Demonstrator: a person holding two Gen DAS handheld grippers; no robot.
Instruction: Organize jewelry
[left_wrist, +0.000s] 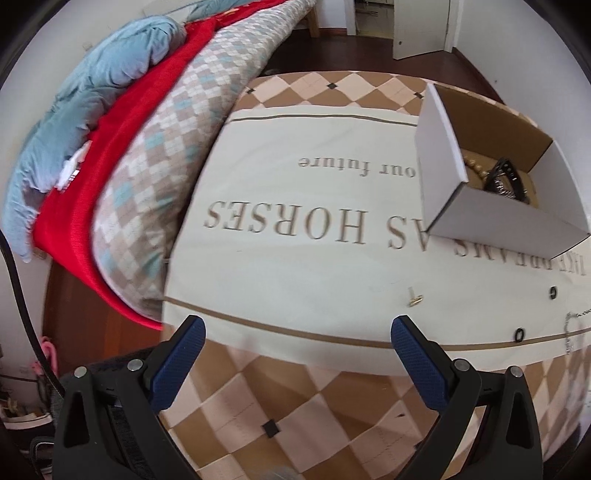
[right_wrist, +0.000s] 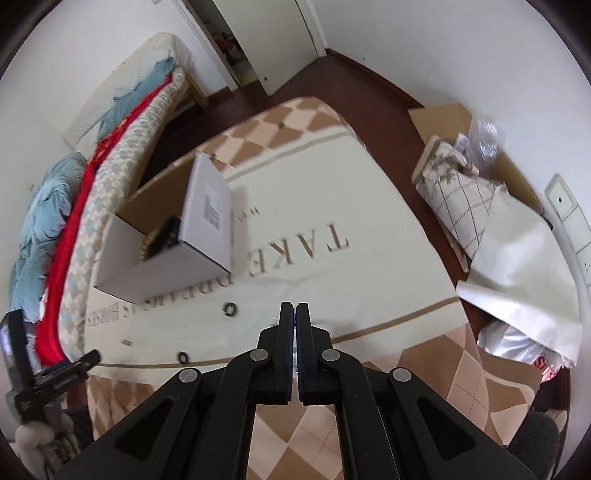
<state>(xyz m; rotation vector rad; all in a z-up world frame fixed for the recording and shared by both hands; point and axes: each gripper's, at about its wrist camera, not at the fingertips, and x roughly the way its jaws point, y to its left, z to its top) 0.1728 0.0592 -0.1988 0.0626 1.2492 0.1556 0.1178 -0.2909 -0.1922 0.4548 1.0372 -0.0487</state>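
An open white cardboard box (left_wrist: 443, 158) stands on the cloth-covered table, with beads and dark jewelry (left_wrist: 498, 181) inside; it also shows in the right wrist view (right_wrist: 166, 266). Loose on the cloth lie a small gold piece (left_wrist: 414, 300), two black rings (left_wrist: 553, 292) (left_wrist: 518, 334) and a silver chain (left_wrist: 569, 332). The rings also show in the right wrist view (right_wrist: 229, 309) (right_wrist: 182, 357). My left gripper (left_wrist: 297, 332) is open and empty above the table's near edge. My right gripper (right_wrist: 294, 314) is shut; a thin silvery bit shows between its pads, so it seems to hold the chain.
The tablecloth (left_wrist: 295, 258) has printed lettering and a checked border. A bed with red and blue bedding (left_wrist: 110, 129) lies left of the table. Cardboard, a cushion and bags (right_wrist: 480, 206) crowd the floor on the right. A door (right_wrist: 280, 44) stands at the back.
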